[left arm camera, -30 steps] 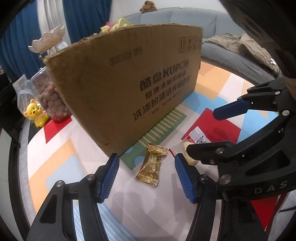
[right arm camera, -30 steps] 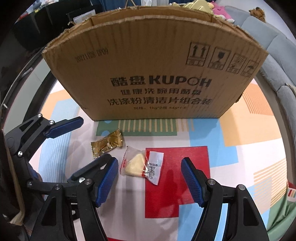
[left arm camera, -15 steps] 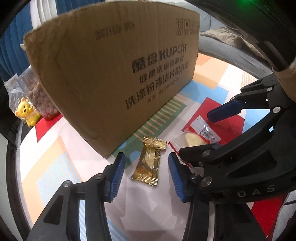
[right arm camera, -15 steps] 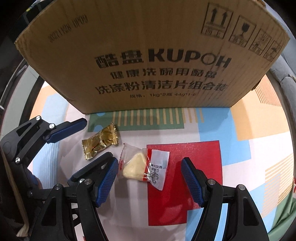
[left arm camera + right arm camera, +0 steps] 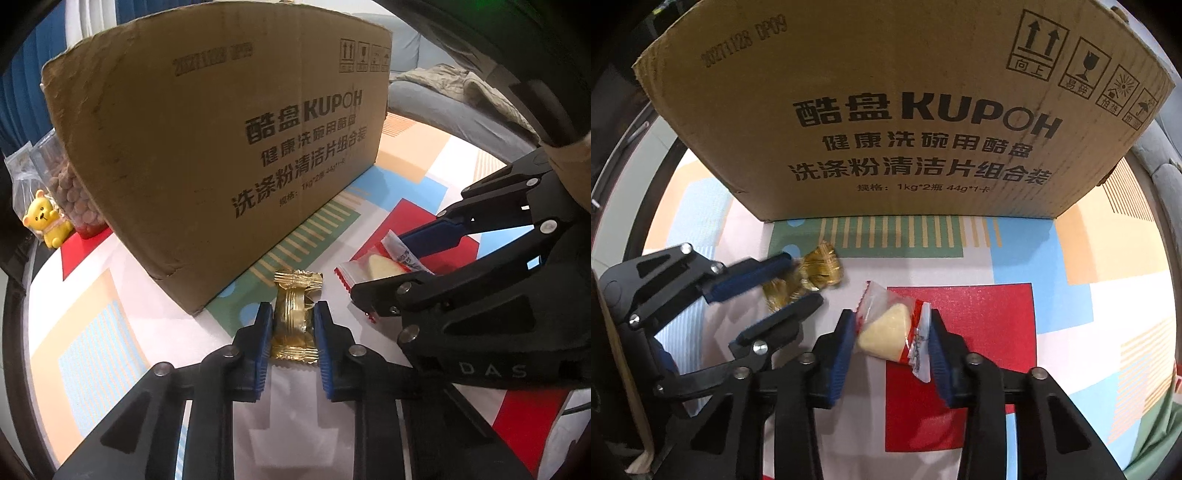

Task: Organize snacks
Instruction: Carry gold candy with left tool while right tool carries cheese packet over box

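Both grippers lowered, jaws just closed

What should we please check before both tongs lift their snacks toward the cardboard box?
1. Left tongs closed on the gold-wrapped candy: ok; the jaws have just been closing and the pads now press its sides.
2. Right tongs closed on the clear-wrapped yellow wedge snack: ok; also just closed, pads touching the wrapper.
3. Grip bites the wedge itself, not only loose wrapper: cannot tell.
4. The two tongs clear of each other: ok, close but apart.
5. Cardboard box upright straight behind both snacks: ok.
6. Box open on top with room inside: cannot tell, top out of view.
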`<state>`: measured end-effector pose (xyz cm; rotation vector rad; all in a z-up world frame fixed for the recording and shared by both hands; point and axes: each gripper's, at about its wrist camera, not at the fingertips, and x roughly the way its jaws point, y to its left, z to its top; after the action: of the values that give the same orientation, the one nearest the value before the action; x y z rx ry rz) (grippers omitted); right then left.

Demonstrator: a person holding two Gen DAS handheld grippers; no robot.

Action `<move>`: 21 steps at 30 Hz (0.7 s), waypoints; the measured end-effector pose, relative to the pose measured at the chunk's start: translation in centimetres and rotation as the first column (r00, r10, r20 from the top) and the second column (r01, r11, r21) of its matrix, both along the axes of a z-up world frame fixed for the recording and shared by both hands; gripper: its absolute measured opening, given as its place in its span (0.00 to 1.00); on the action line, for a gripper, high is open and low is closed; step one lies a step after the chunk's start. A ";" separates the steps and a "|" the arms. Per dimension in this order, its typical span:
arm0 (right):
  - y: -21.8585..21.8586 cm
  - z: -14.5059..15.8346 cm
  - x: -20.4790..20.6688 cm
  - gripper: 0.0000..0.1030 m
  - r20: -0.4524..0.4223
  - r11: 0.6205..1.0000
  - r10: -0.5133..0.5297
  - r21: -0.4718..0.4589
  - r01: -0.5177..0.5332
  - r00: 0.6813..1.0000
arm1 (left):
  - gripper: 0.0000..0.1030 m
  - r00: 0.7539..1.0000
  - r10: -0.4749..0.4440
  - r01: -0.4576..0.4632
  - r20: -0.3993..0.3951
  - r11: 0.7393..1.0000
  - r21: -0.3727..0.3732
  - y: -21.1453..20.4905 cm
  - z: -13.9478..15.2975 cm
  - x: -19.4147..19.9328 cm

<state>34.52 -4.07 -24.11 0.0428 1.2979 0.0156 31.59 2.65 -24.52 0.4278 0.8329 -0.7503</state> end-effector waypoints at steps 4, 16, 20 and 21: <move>-0.1 0.1 -0.5 0.34 0.010 1.000 0.015 0.001 -0.015 1.000 | 0.21 1.000 0.010 -0.010 -0.001 1.000 -0.001 -0.1 0.0 0.0; -1.9 1.2 -1.6 0.32 0.027 1.000 0.003 0.007 -0.003 1.000 | 0.20 0.997 0.073 -0.073 -0.020 0.997 0.012 -0.2 0.2 -0.5; -2.5 1.7 -1.9 0.32 0.037 1.000 0.003 0.010 -0.003 0.999 | 0.20 0.994 0.102 -0.102 -0.034 0.995 0.009 -0.2 0.4 -1.0; -2.6 1.8 -2.0 0.32 0.040 1.000 0.004 0.010 -0.004 0.999 | 0.20 0.994 0.108 -0.108 -0.035 0.994 0.012 -0.3 0.4 -1.2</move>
<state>32.52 -6.67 -22.29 0.0485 1.2576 0.0268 30.40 2.37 -24.10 0.3761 0.8860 -0.6553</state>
